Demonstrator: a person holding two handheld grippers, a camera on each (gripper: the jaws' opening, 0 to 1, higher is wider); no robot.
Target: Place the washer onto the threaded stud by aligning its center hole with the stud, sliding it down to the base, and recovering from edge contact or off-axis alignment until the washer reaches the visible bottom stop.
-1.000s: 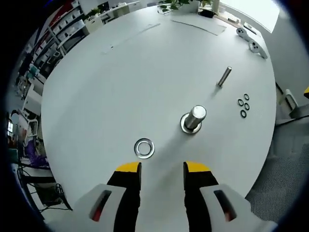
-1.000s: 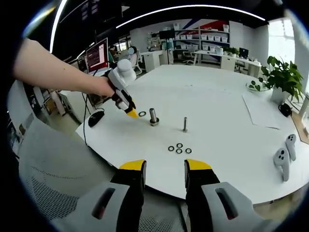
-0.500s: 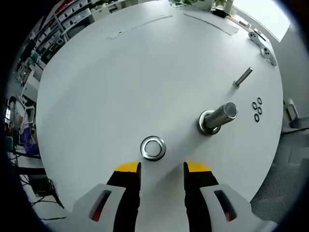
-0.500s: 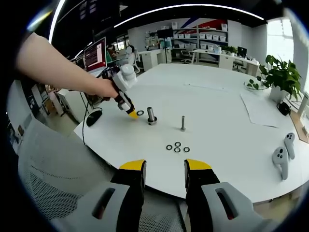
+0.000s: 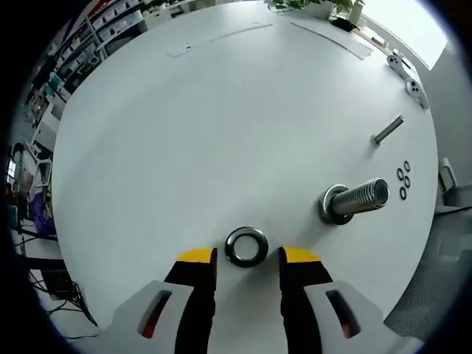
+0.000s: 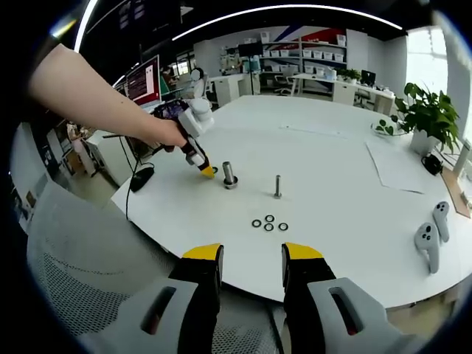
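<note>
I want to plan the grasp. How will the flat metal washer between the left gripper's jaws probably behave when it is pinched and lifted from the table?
The washer looks like stiff polished metal, so it may slip. It lies flat on the smooth table, leaving little edge to grip. The left gripper may just push it along.

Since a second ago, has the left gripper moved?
Yes. In the right gripper view the left gripper has closed in toward the threaded stud, now over the washer.
</note>
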